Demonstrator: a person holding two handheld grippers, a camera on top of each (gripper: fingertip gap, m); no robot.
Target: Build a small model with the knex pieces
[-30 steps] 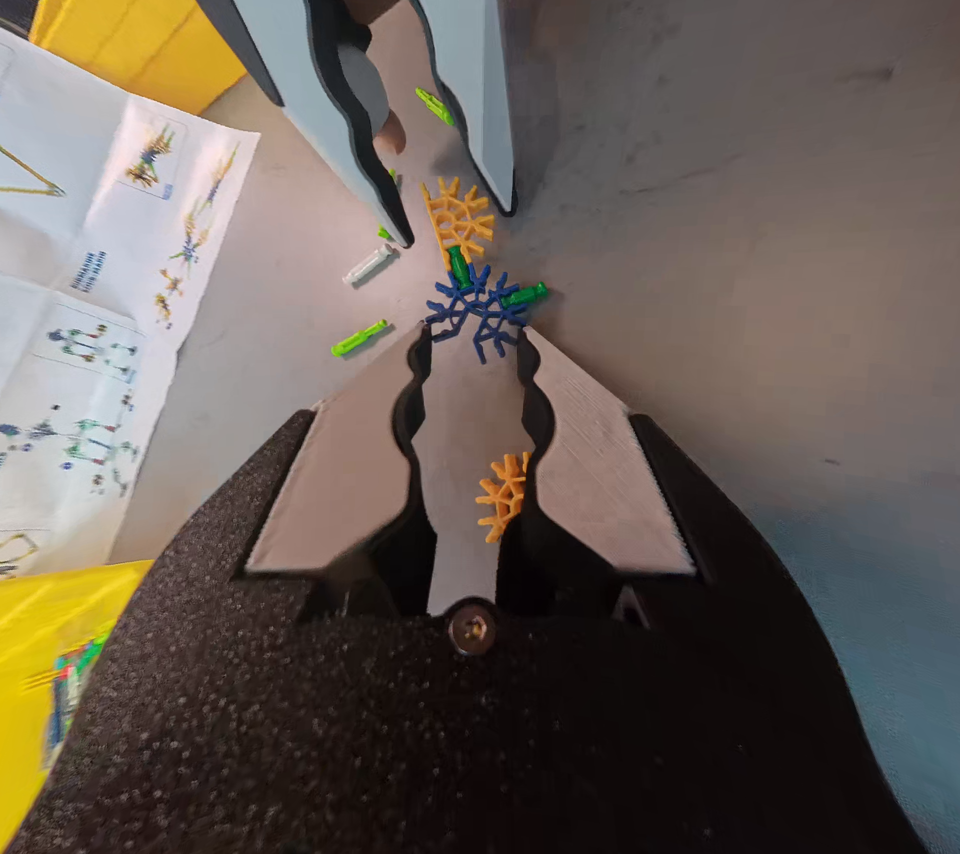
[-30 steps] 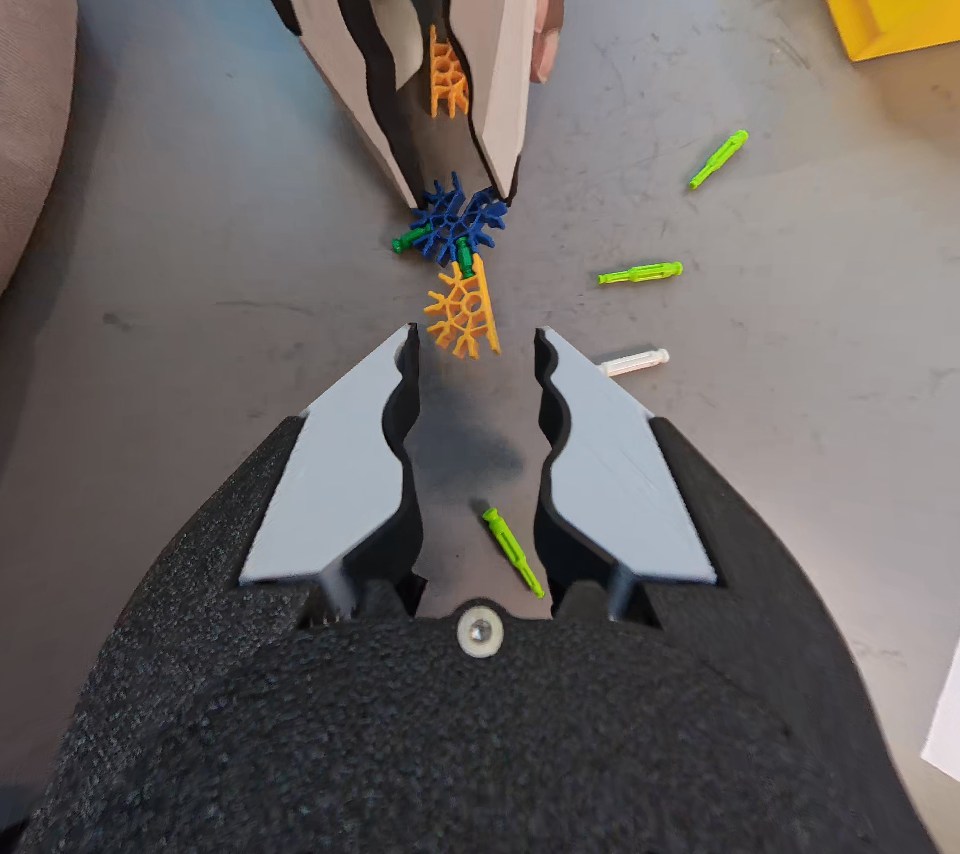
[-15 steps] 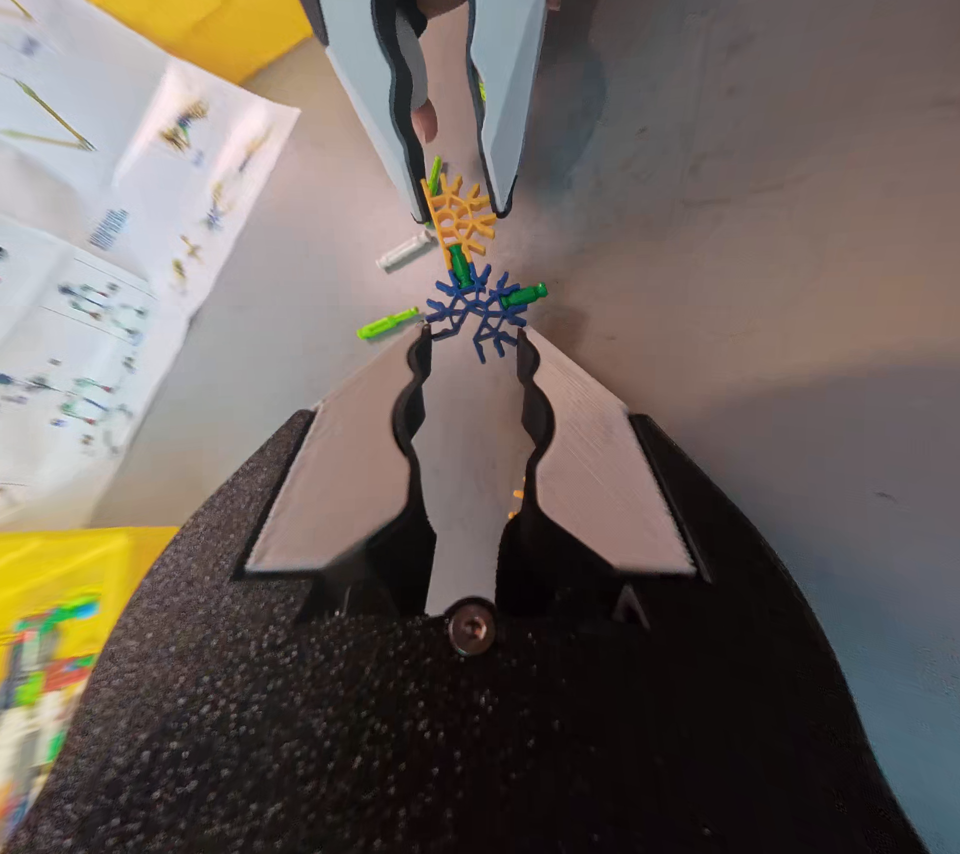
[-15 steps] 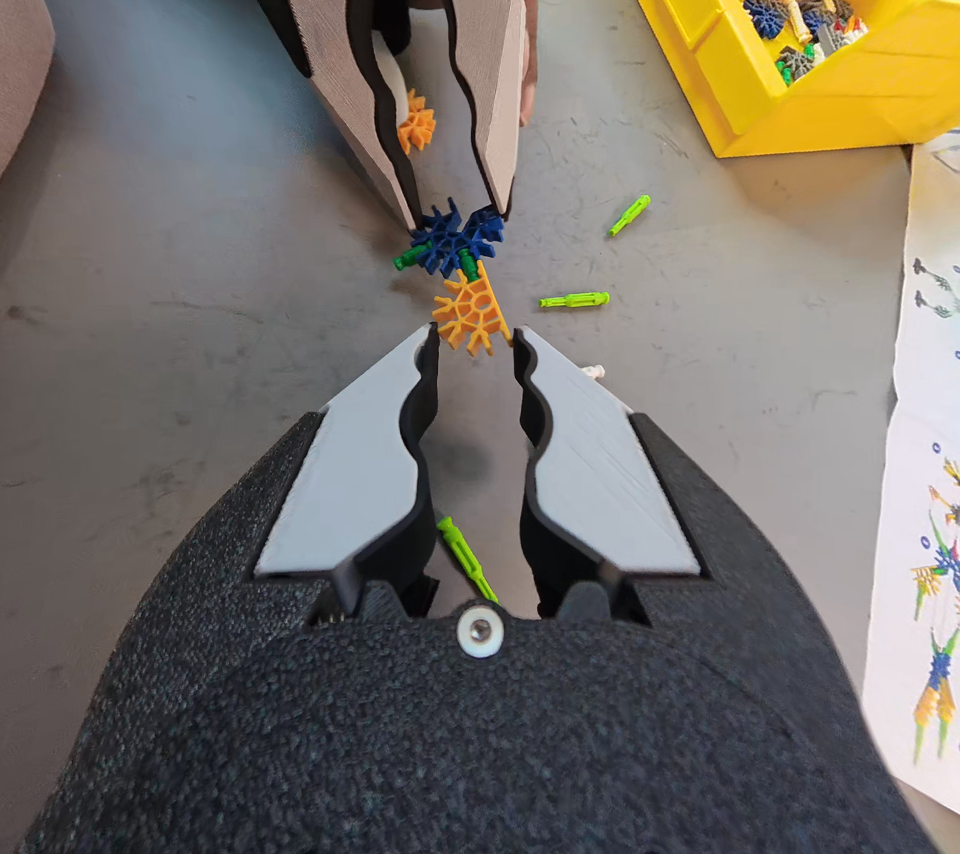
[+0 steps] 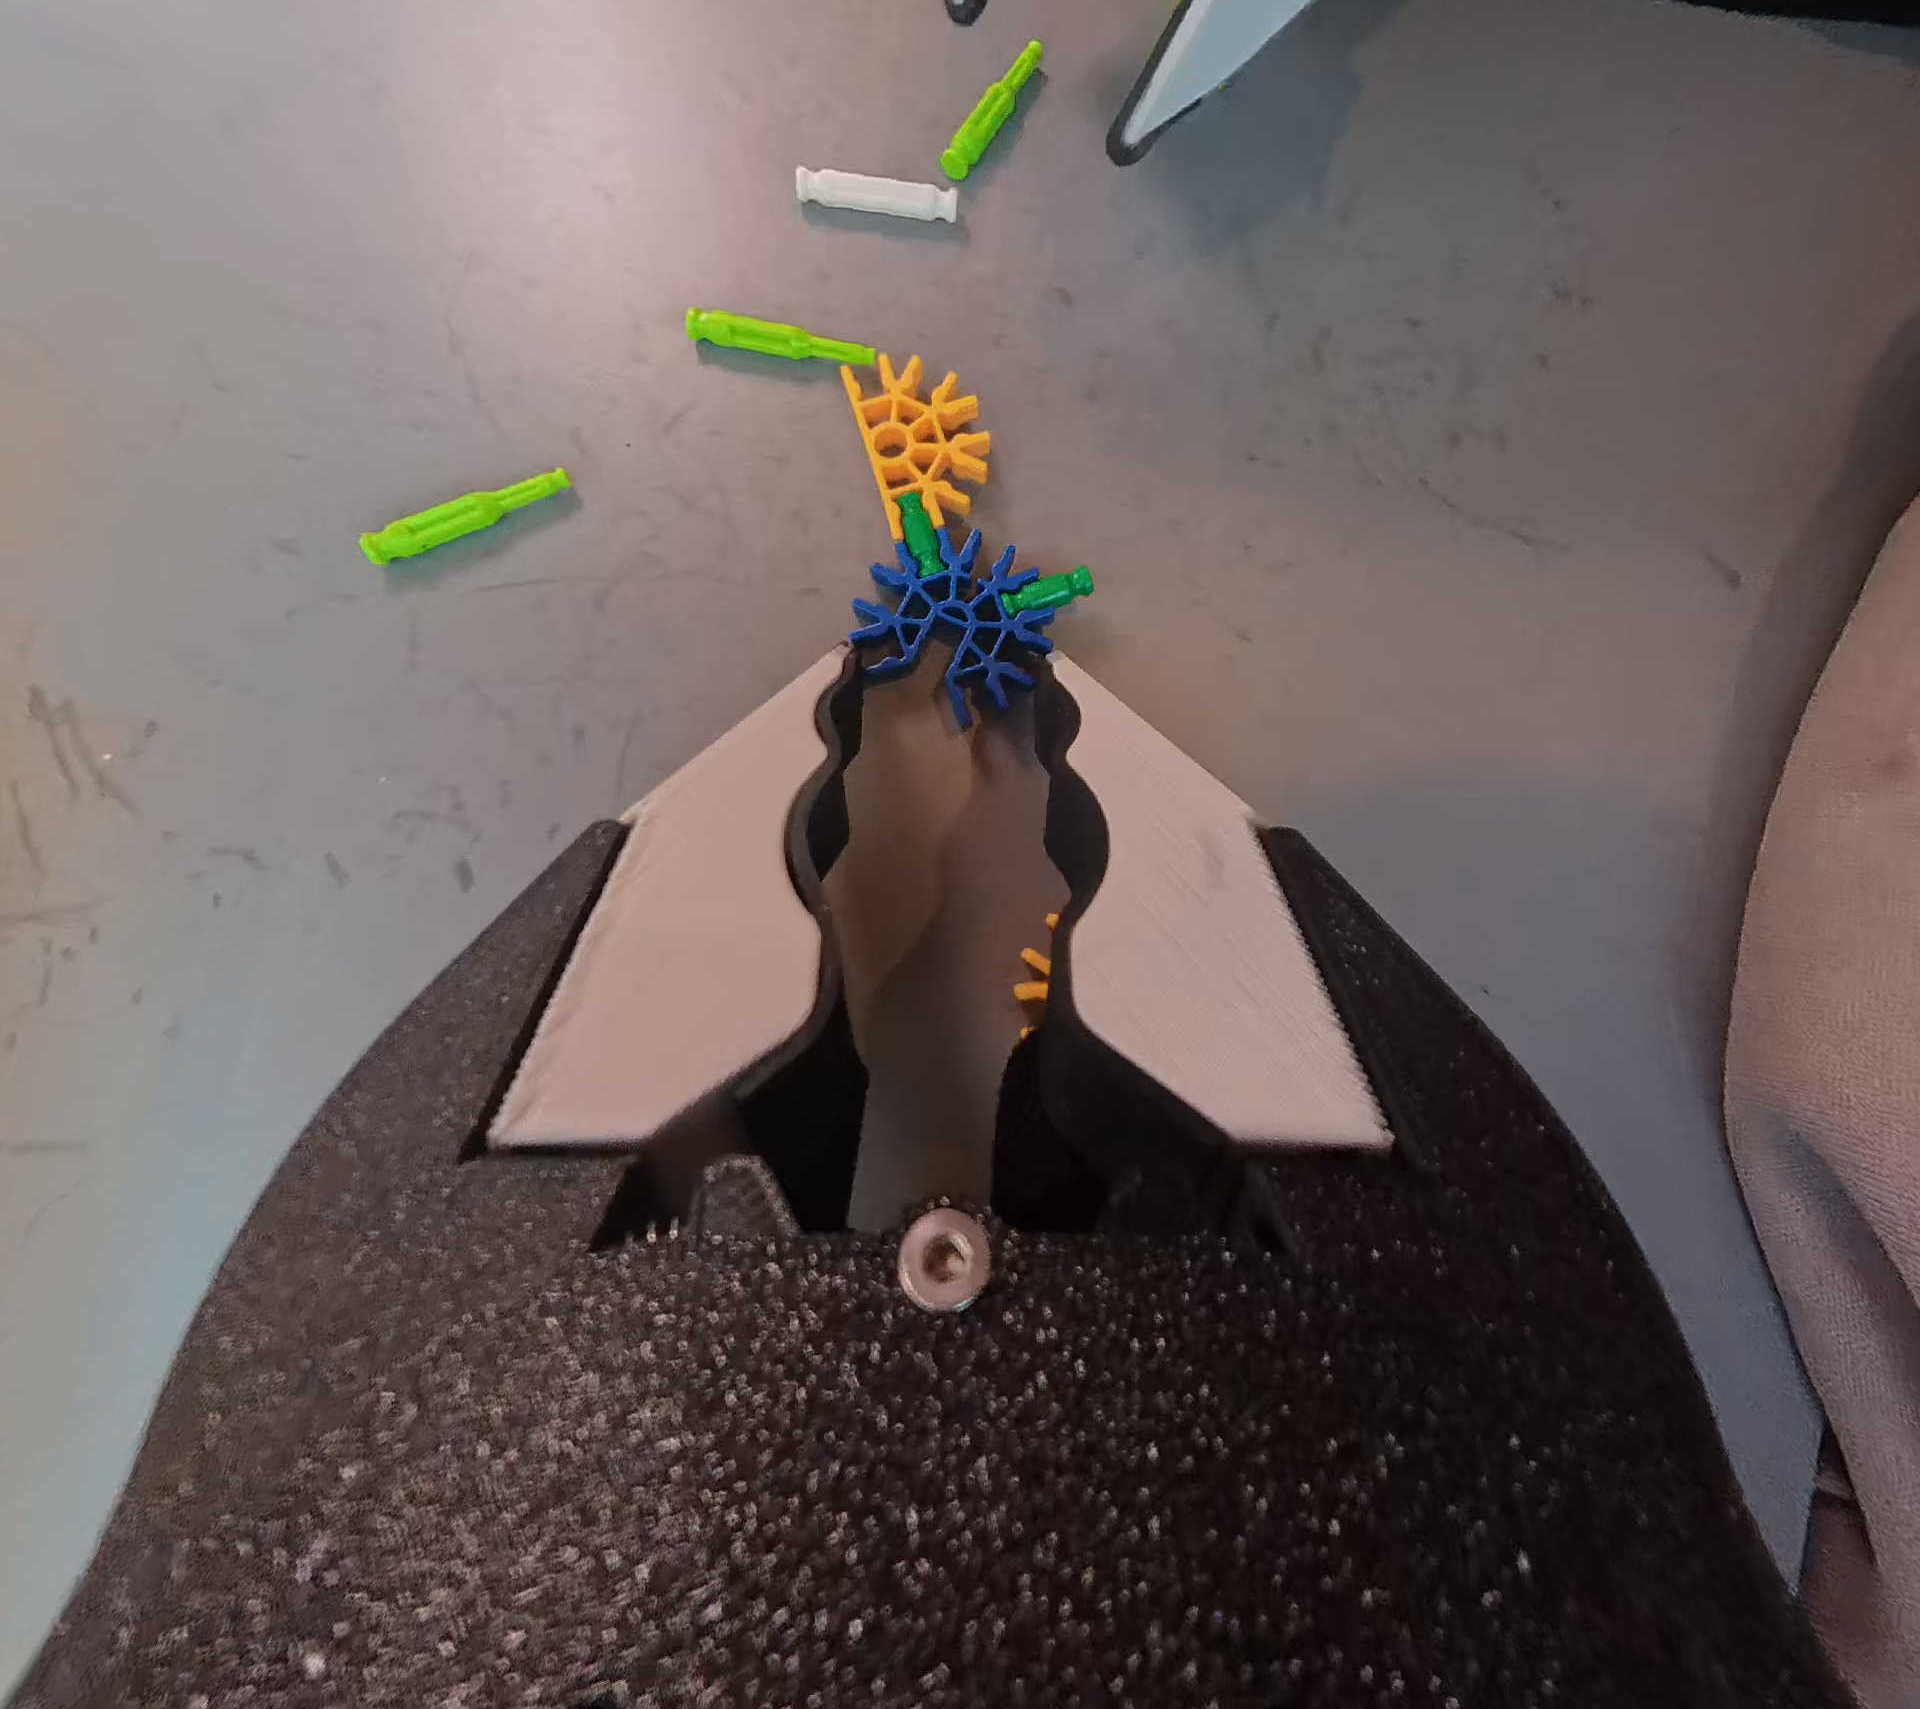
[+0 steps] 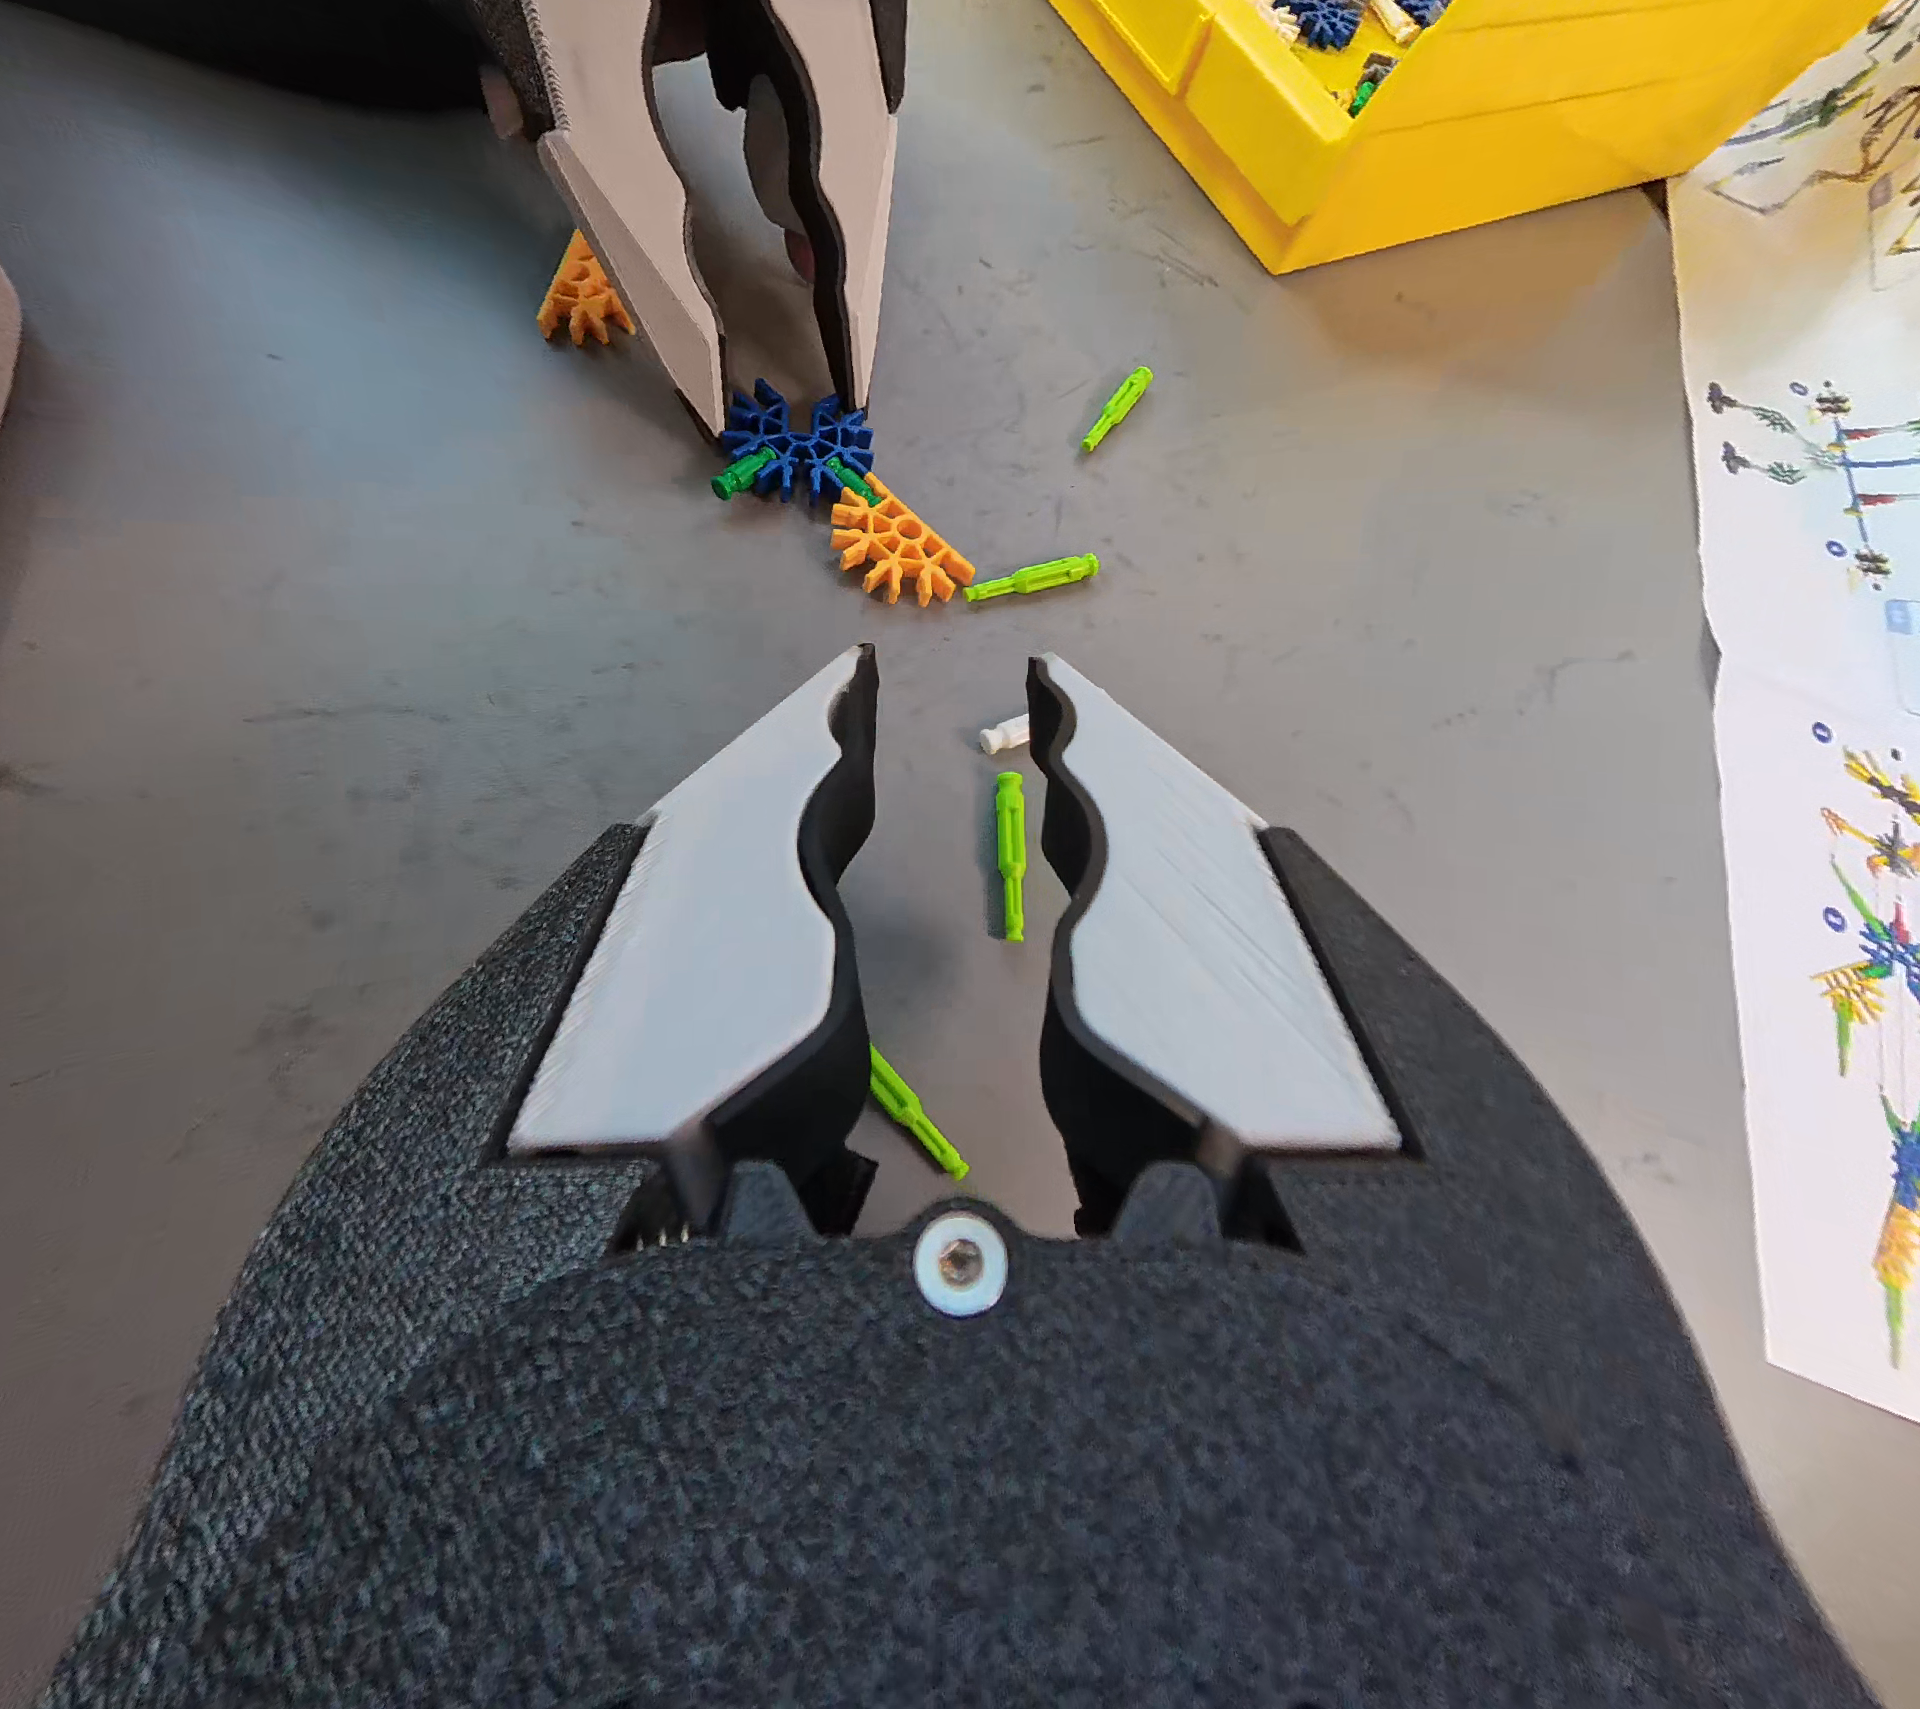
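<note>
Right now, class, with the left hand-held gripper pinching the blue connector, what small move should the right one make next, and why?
Probably lower the right hand-held gripper and close it on the light-green rod. Its jaws are open and empty, and that rod lies lengthwise between them, while the left hand-held gripper grips the blue connector.

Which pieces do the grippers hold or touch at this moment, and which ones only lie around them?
Held or touched:
- left gripper: shut on the blue connector, which a green peg joins to an orange connector.
- right gripper: open, holding nothing; a lime rod lies between its fingers.

Lying apart:
- white rod
- other lime rods
- second orange connector
- yellow bin
- instruction sheet
</note>
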